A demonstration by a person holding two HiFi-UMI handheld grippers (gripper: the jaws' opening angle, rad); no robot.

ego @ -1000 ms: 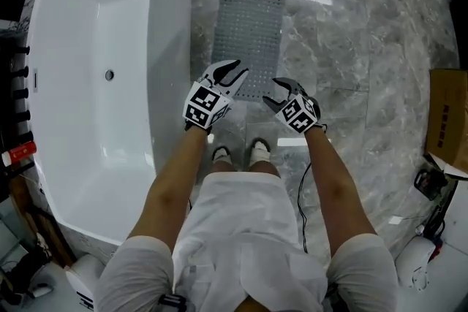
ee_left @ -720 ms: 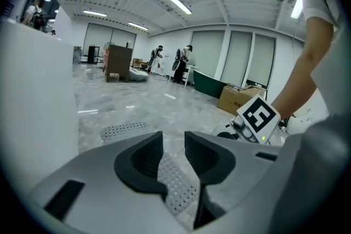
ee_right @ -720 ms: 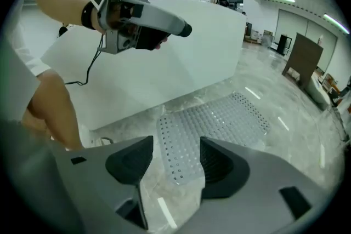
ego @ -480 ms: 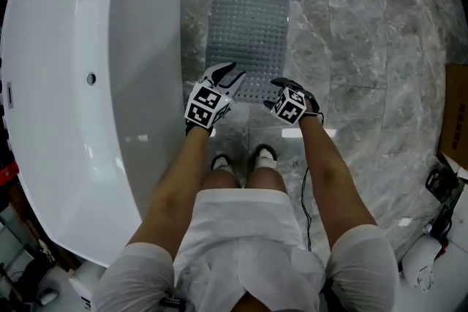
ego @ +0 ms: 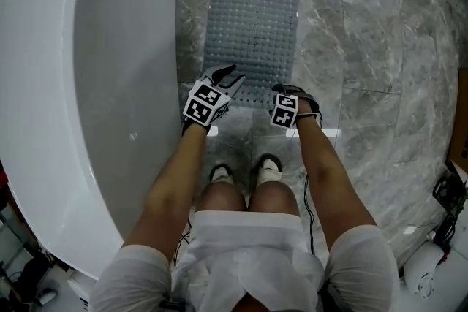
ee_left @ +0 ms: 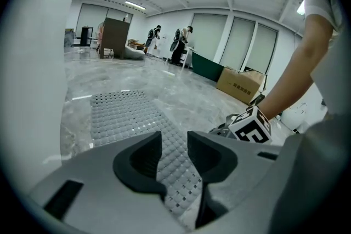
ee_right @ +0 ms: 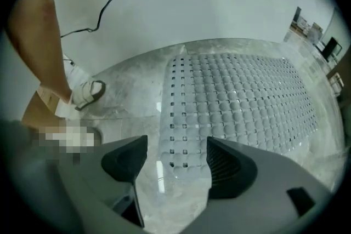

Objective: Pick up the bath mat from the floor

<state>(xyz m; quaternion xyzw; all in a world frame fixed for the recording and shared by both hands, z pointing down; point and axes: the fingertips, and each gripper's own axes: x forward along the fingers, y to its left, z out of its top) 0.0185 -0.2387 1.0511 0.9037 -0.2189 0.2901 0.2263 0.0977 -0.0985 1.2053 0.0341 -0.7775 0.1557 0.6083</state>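
**Task object.** The bath mat is laid flat on the grey marble floor. It lies alongside the white bathtub, and a narrow strip of floor is left between them. The mat is grey, and its surface is covered with rows of small rounded bumps and small holes. No brand or label can be made out on it.

**Left gripper.** The left gripper is held over the near left corner of the mat and is angled downward. Its jaws have just been opening, and they are set a little apart. In the left gripper view, the mat surface is seen through the narrow gap. The pads are not pressed on it.

**Right gripper.** The right gripper is pointed steeply down at the near right corner. Its jaws have just been opening, and they are spread wide. In the right gripper view, the corner of the mat is framed between them but is not clamped. Contact between the tips and the mat cannot be determined.

**Markings.** Black-and-white square markers are carried on each gripper's cube. A cardboard box is seen in the background of the left gripper view; its print is too small to be read.

**Surroundings.** The person's white sandals are placed just behind the near edge of the mat.
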